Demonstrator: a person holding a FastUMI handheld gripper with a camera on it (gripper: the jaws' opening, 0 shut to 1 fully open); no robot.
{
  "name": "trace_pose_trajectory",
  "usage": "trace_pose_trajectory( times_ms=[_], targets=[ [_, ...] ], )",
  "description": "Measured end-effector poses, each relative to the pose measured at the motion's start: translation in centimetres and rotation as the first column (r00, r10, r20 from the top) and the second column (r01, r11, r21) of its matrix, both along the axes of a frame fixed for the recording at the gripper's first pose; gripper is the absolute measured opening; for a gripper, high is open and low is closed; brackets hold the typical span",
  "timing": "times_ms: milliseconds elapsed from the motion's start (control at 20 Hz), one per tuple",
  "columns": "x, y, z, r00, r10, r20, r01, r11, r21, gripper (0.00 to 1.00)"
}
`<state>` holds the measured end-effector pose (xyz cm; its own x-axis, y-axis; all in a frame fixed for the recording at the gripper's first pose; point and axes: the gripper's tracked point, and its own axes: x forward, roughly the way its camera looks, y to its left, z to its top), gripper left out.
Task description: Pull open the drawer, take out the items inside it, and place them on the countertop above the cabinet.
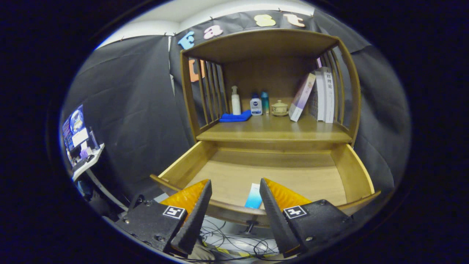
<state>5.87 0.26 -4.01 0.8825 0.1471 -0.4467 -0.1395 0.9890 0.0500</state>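
Your gripper [234,187] is hanging over the front lip of the drawer [351,172], fingers spread wide and holding nothing. The drawer is standing pulled open below the countertop [271,130].

Hidden or unclear: a light blue packet [253,196] is lying on the drawer floor near the front, at about 1 o'clock from the gap between your fingers. Its right edge is being covered by the right finger and its near end is dropping behind the drawer's front rail, so you cannot tell its full shape or what it is. The drawer's front corners are also sitting behind your fingers, so anything there is not showing.

Open room: the drawer floor beyond the packet, toward 12 o'clock, is lying bare up to the back wall, with side walls rising at 10 and 2 o'clock.

On the countertop, a row is standing along the back: a blue cloth [235,117] at 11 o'clock, then a pump bottle [235,101], a white bottle [256,105], a teal bottle [265,102] and a lidded cup [280,108]; books [319,96] are leaning at 1 o'clock. The front strip of the countertop is lying free.

Cables [234,244] are trailing on the floor below your fingers.
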Motion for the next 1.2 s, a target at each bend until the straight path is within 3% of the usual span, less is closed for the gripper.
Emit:
trace_pose_trajectory(
  times_ms=[200, 350, 550, 850, 1200],
  targets=[
    [3.0, 0.2, -0.7, 0.994, 0.019, -0.106, -0.026, 0.997, -0.067, 0.83],
    [4.0, 0.3, -3.0, 0.959, 0.014, -0.282, -0.025, 0.999, -0.034, 0.84],
    [5.6, -0.7, -5.3, 0.914, -0.008, -0.405, -0.026, 0.997, -0.079, 0.83],
    [7.1, -2.7, -9.2, 0.826, -0.110, -0.553, 0.055, 0.992, -0.116, 0.84],
    [7.3, -3.0, -13.0, 0.665, -0.139, -0.734, 0.075, 0.990, -0.119, 0.82]
  ],
)
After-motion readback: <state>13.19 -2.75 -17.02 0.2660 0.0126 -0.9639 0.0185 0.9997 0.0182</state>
